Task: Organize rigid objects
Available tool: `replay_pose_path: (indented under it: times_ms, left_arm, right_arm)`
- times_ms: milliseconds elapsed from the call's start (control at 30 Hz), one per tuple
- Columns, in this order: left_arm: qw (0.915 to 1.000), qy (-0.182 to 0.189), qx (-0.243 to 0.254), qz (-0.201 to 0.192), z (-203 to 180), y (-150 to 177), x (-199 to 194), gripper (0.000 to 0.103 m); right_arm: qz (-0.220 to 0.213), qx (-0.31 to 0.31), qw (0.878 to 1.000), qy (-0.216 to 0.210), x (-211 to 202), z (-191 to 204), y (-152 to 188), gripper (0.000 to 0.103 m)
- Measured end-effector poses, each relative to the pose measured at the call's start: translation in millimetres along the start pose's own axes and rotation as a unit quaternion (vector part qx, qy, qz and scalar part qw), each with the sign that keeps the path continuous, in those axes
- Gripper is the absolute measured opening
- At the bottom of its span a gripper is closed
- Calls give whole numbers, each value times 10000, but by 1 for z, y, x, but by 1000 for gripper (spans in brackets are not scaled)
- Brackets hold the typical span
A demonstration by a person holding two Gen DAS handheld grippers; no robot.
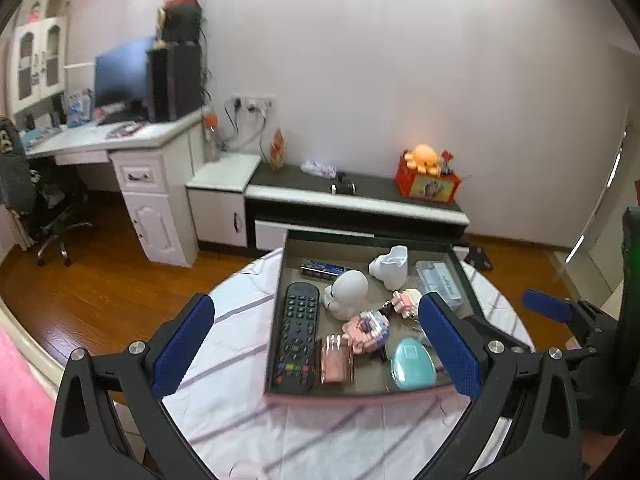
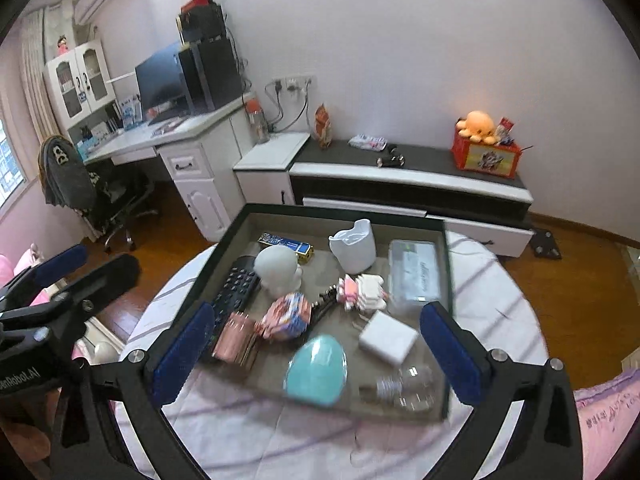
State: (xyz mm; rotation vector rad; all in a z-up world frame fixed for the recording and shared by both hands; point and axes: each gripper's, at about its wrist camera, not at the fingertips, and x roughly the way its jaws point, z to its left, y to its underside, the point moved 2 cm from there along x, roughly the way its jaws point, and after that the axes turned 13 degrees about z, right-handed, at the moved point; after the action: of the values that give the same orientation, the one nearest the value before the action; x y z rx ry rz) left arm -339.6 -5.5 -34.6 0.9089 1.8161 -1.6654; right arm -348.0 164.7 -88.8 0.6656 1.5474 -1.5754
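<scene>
A dark-rimmed tray (image 1: 280,280) (image 2: 224,248) sits on a round table and holds several objects: a black remote (image 1: 296,336) (image 2: 236,286), a white figurine (image 1: 348,294) (image 2: 280,270), a white cup (image 1: 390,266) (image 2: 354,246), a teal egg-shaped case (image 1: 412,362) (image 2: 316,372), a pink case (image 1: 336,360) (image 2: 236,344), block toys (image 1: 370,330) (image 2: 288,316), a clear box (image 1: 442,284) (image 2: 416,274), a white charger (image 2: 388,338) and a light bulb (image 2: 404,390). My left gripper (image 1: 316,344) and right gripper (image 2: 316,352) are both open and empty, hovering above the tray's near side.
The table has a pale striped cloth (image 1: 240,400) (image 2: 260,432). The other gripper shows at each view's edge (image 1: 560,312) (image 2: 48,280). Behind are a low TV cabinet (image 1: 360,200), a white desk (image 1: 120,140), an office chair (image 1: 44,216) and wooden floor.
</scene>
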Motion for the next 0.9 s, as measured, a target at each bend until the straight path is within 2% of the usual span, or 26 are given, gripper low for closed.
replay_pose_path:
  times_ms: [233, 433, 567, 767, 900]
  left_arm:
    - [9979, -170, 162, -603, -11, 59, -98, 103]
    - [9939, -63, 35, -1101, -18, 117, -171, 103]
    - [9891, -272, 1, -1446, -22, 160, -212, 103]
    - [9861, -311, 85, -1627, -31, 217, -250, 103]
    - [9859, -256, 206, -1638, -35, 242, -269, 103]
  right_arm:
    - [-699, 107, 9973, 190, -97, 11, 58, 103]
    - [-1352, 144, 9899, 407, -176, 22, 124, 103]
    - [-1727, 213, 9836, 467, -218, 28, 173, 103]
    - [-1972, 254, 9782, 601, -252, 37, 238, 103]
    - [-2048, 271, 9764, 635, -263, 44, 263, 103]
